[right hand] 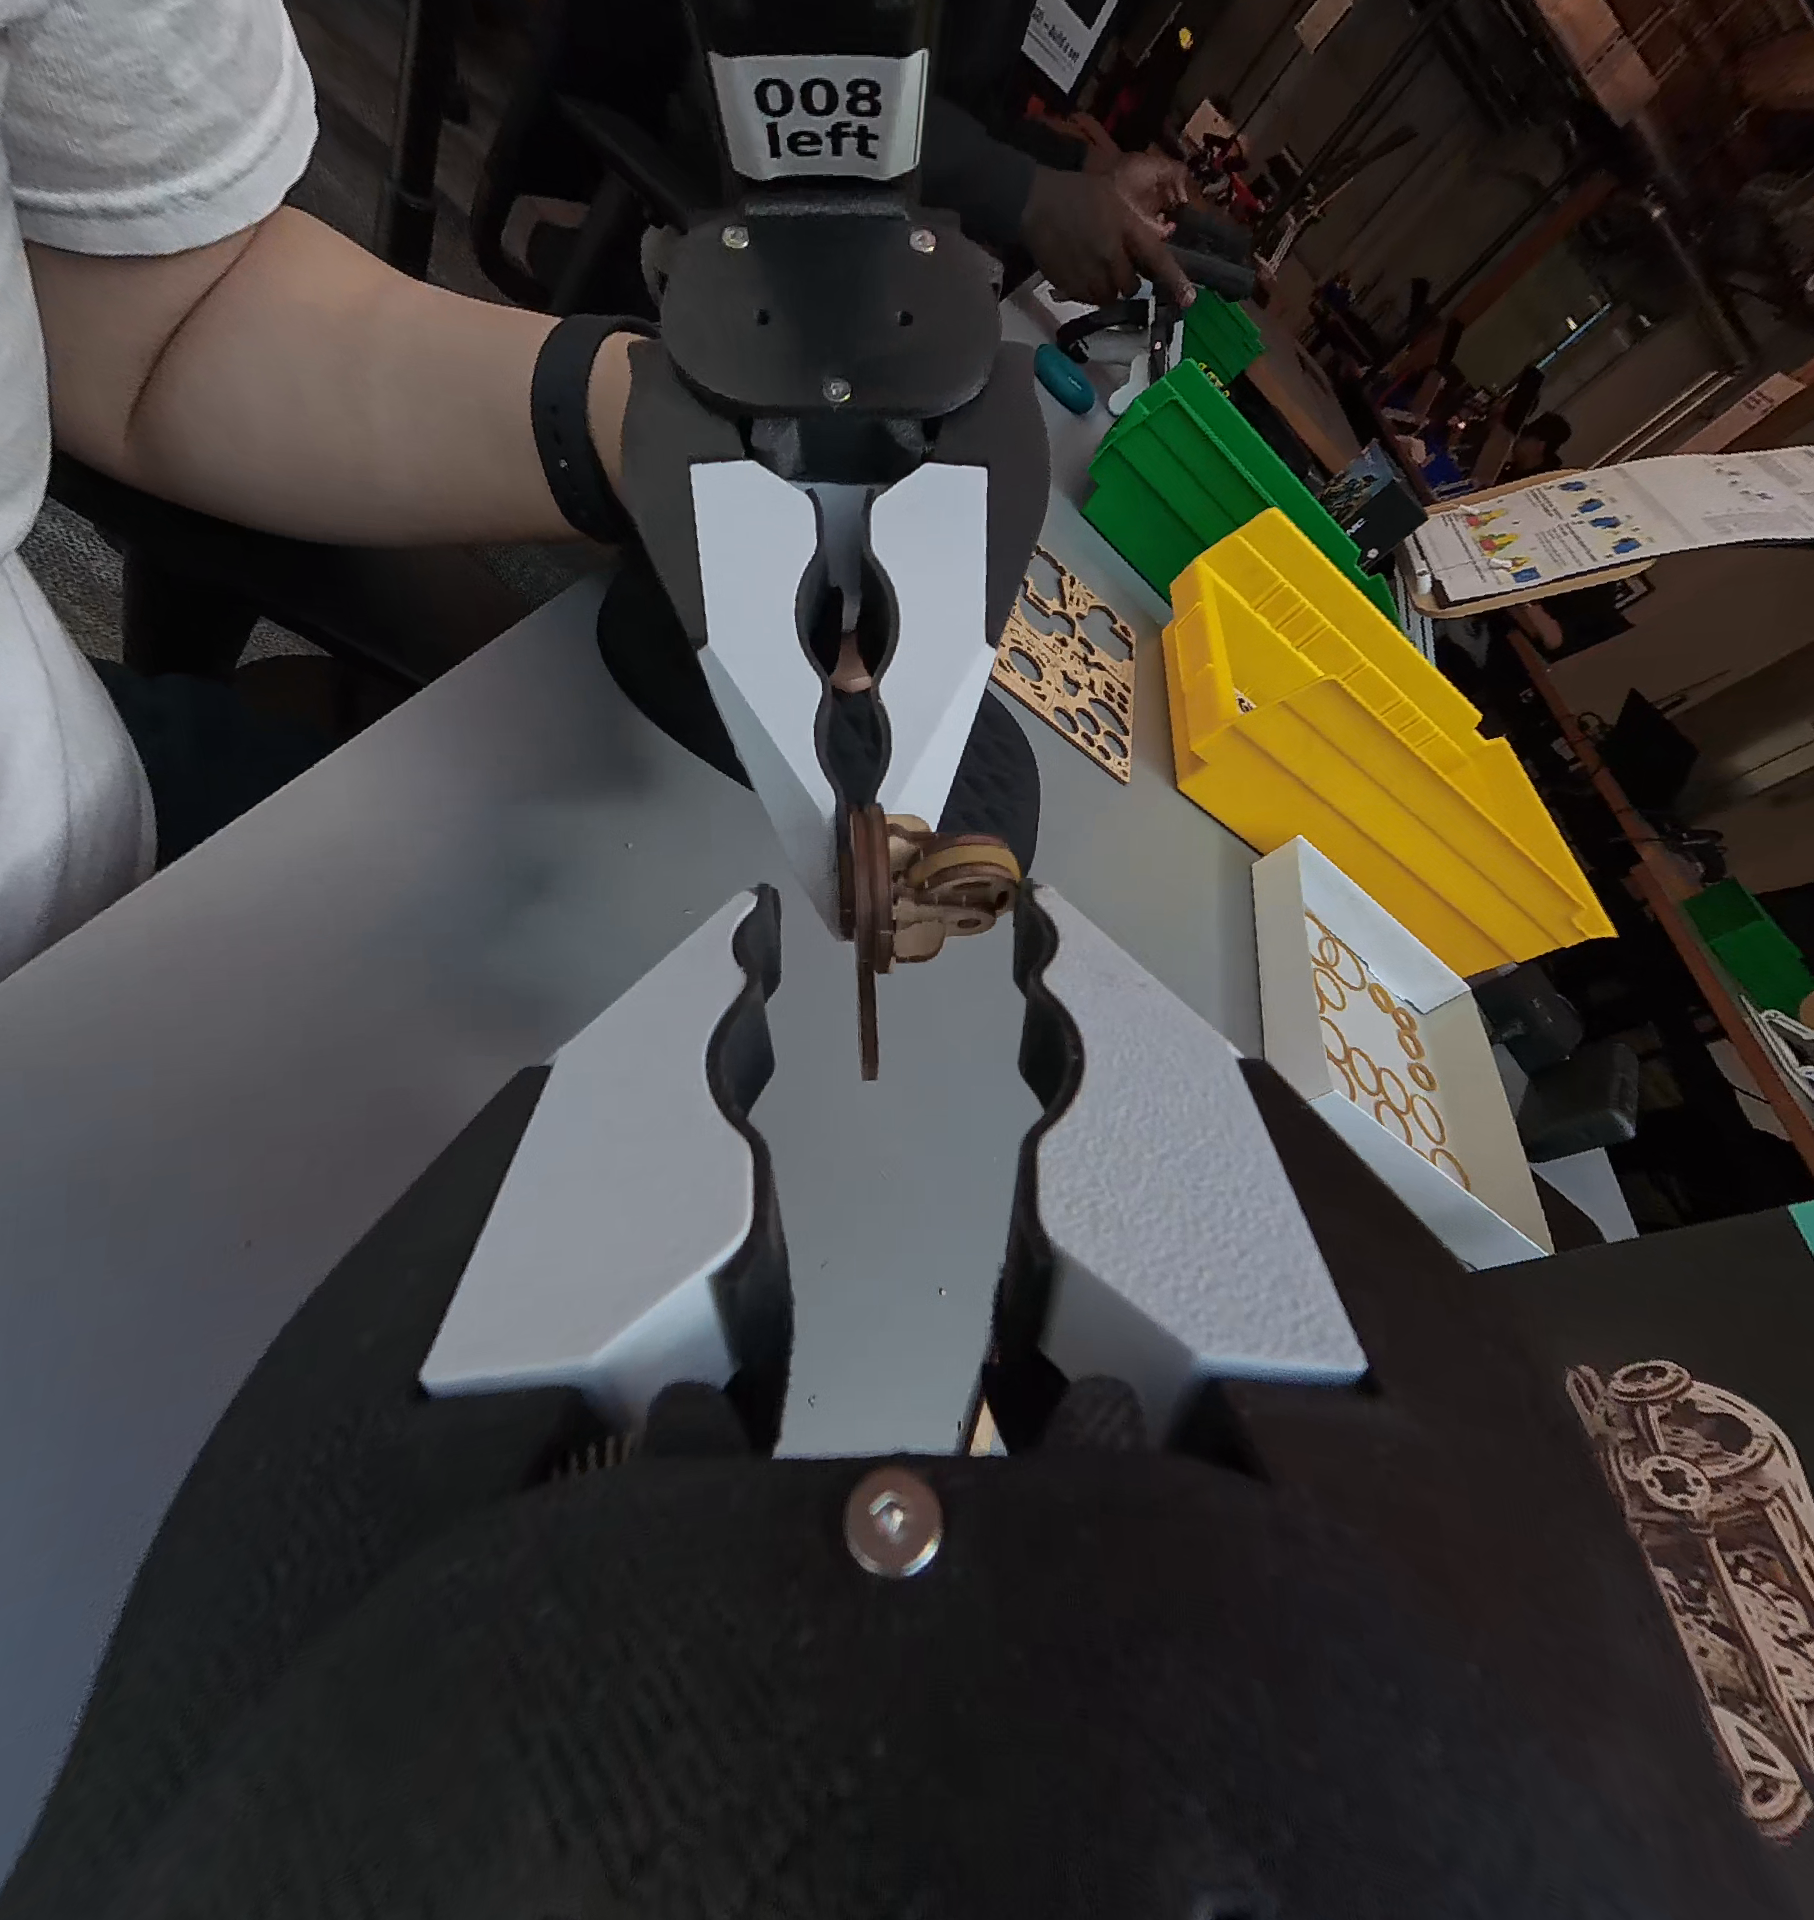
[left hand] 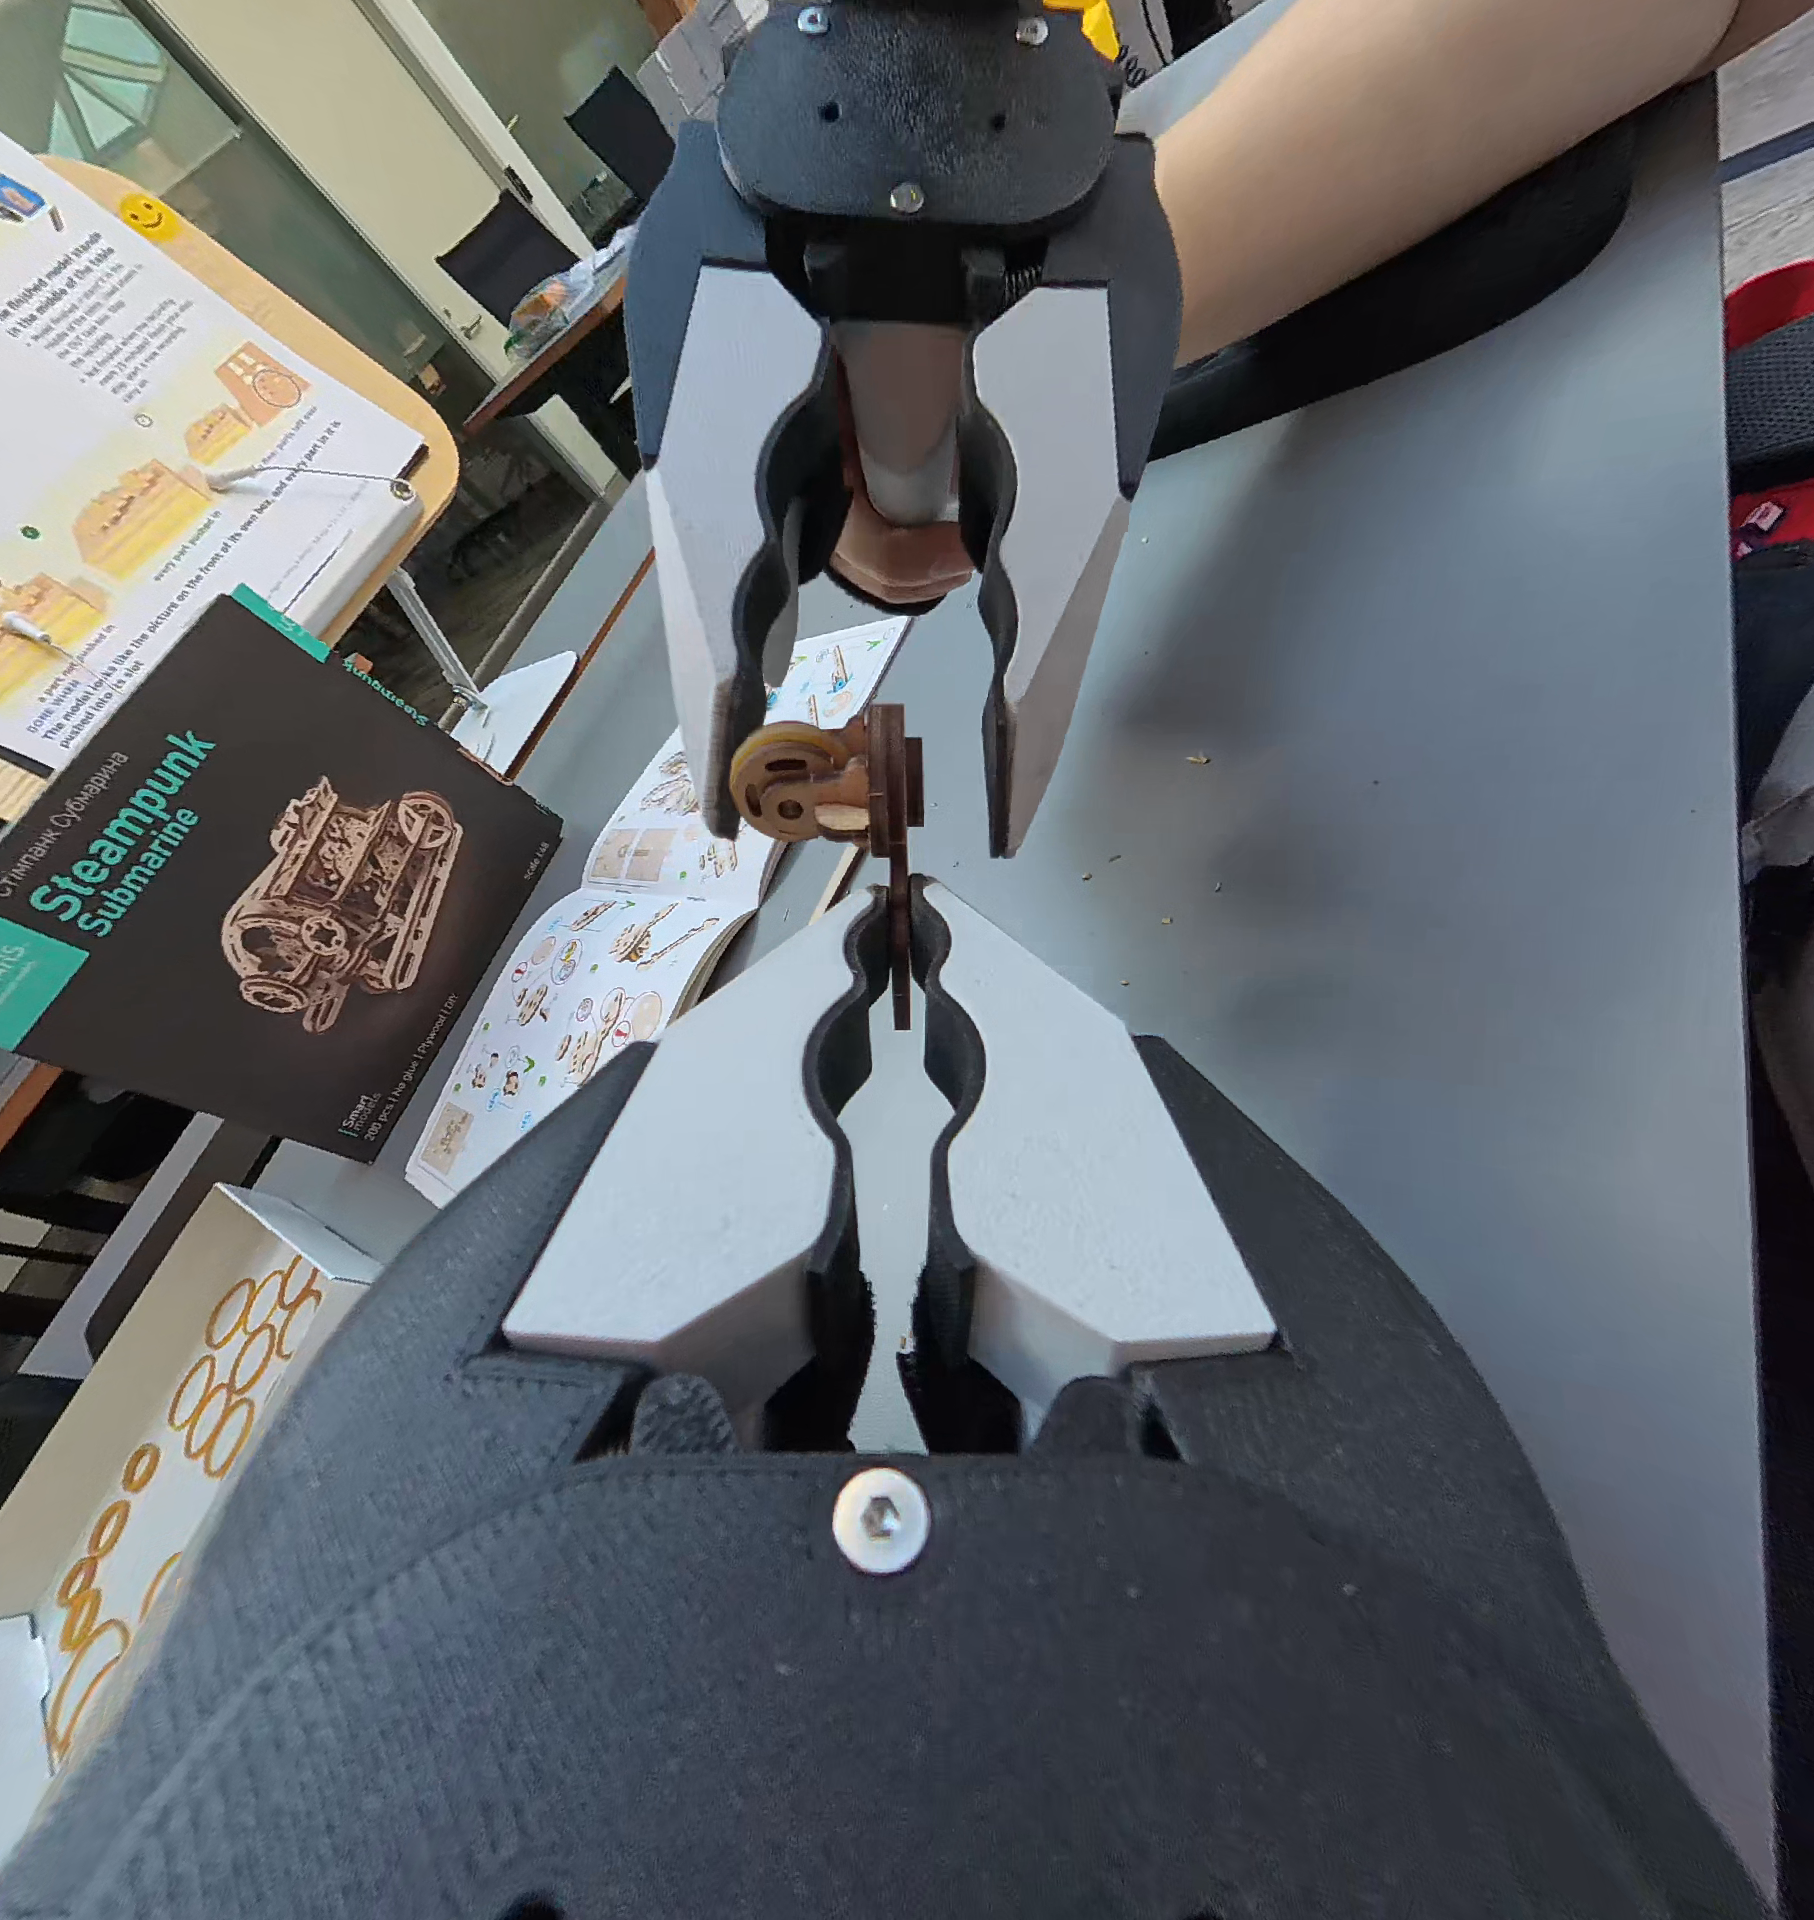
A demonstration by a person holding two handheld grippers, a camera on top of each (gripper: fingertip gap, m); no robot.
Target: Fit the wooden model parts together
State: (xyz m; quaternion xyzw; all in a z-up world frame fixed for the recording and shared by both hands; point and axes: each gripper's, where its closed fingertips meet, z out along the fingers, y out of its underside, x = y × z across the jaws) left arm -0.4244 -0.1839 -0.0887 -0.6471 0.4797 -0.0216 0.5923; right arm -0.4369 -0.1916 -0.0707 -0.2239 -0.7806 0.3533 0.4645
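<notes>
A small wooden assembly is held in the air above the grey table point(left hand: 1402, 935). It is a dark round disc point(left hand: 899, 966) seen edge-on, with a light round wheel-like part point(left hand: 778, 779) fitted on one side. My left gripper point(left hand: 898, 894) is shut on the disc's edge. My right gripper point(left hand: 861, 831) faces it, open, with its jaws either side of the assembly. In the right wrist view the light part point(right hand: 960, 883) lies at, or just short of, one right fingertip point(right hand: 1028, 914). There the disc point(right hand: 868, 997) hangs between the open right gripper's point(right hand: 895, 904) fingers, and the left gripper point(right hand: 843, 920) pinches it.
A black kit box point(left hand: 259, 883), an open instruction booklet point(left hand: 591, 966), a white box with ring prints point(left hand: 207, 1403) and an instruction board point(left hand: 134, 416) are to one side. A yellow bin point(right hand: 1350, 748), green bins point(right hand: 1194, 457) and a cut-out wooden sheet point(right hand: 1069, 655) lie beyond. Left and right tips are no more than a few centimetres apart.
</notes>
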